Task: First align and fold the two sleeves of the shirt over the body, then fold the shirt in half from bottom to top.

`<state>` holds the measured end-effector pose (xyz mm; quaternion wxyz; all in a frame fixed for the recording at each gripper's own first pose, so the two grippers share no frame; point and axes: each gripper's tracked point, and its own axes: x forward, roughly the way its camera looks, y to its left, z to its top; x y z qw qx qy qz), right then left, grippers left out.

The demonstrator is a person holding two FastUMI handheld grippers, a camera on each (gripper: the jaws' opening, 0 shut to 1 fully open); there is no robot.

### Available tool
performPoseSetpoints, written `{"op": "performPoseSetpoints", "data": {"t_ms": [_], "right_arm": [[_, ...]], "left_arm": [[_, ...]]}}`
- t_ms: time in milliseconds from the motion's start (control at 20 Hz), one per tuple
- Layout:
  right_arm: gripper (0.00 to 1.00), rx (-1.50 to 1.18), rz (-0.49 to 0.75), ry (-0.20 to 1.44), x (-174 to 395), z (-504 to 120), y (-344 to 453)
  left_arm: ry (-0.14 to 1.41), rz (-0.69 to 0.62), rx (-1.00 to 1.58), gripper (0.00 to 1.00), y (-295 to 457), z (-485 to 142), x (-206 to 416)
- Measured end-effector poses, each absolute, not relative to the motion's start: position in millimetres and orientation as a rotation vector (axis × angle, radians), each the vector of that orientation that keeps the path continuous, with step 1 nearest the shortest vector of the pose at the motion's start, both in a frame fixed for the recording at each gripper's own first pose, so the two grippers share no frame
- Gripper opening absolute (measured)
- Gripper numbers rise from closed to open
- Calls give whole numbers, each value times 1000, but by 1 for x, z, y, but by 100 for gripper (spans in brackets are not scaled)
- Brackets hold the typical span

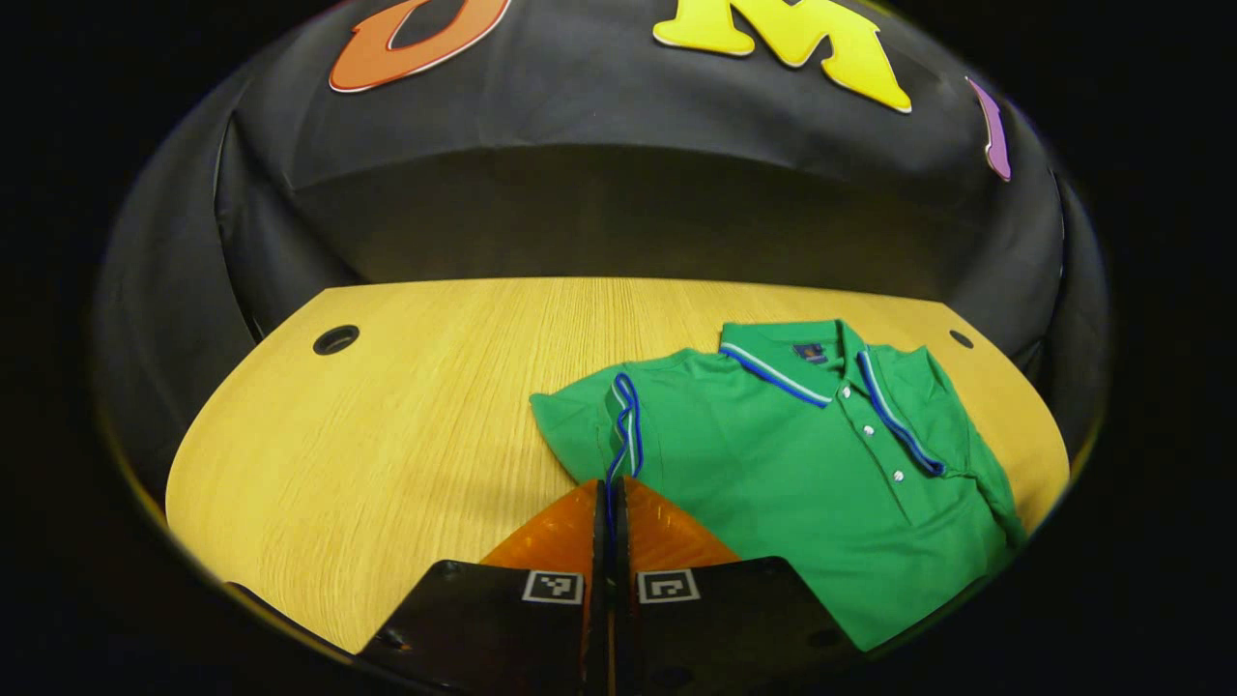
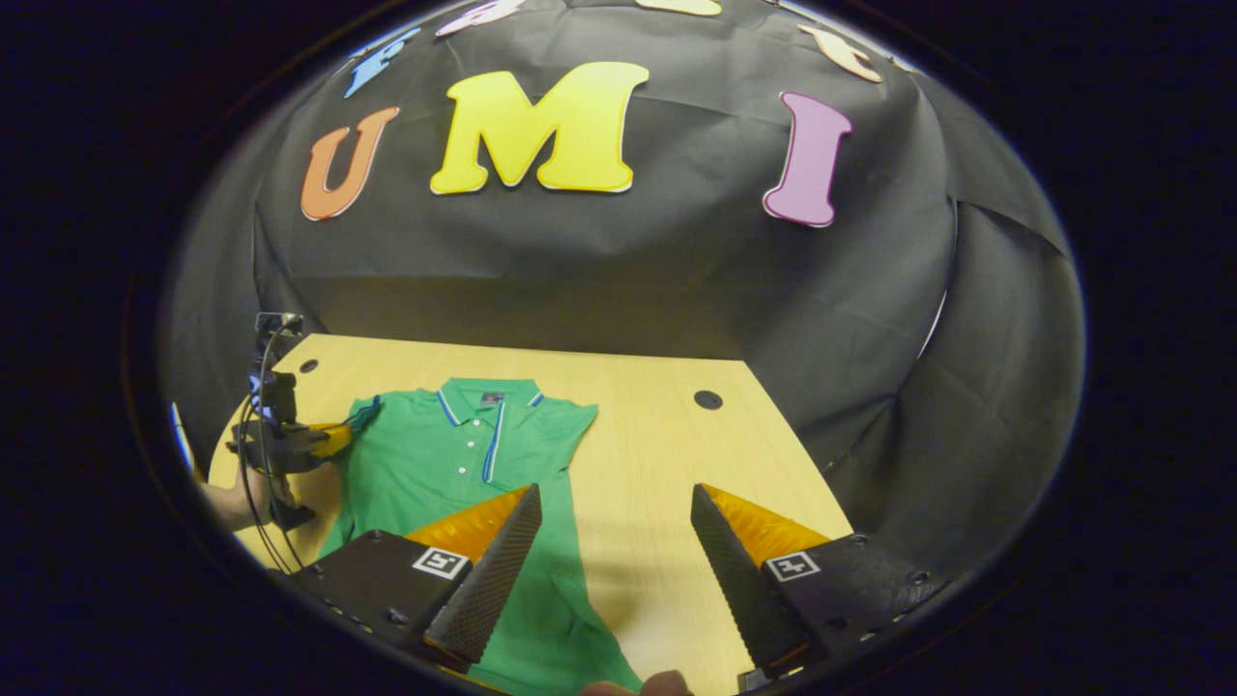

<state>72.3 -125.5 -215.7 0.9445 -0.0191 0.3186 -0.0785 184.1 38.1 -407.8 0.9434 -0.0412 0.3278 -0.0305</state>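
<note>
A green polo shirt (image 1: 802, 464) with blue-and-white trim lies face up on the wooden table (image 1: 387, 435), collar toward the far wall. My left gripper (image 1: 609, 488) is shut on the trimmed cuff of the sleeve (image 1: 589, 416), which is lifted slightly off the table beside the body. In the right gripper view the shirt (image 2: 445, 464) lies left of centre, and the left gripper (image 2: 333, 440) pinches that sleeve at the shirt's left edge, held by a hand (image 2: 232, 503). My right gripper (image 2: 616, 490) hangs open above the table, just right of the shirt's lower body, holding nothing.
The table has a round cable hole near each far corner (image 1: 335, 339) (image 1: 961, 338). Black cloth walls close in behind and on both sides. Bare wood (image 2: 657, 425) stretches right of the shirt to the table's edge.
</note>
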Motion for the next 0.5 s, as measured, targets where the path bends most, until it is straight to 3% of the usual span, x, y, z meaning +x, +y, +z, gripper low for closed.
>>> {"op": "performPoseSetpoints", "data": {"t_ms": [500], "right_arm": [[95, 11, -163, 599, 59, -201, -137]], "left_arm": [[620, -144, -99, 8, -29, -347, 199]]}}
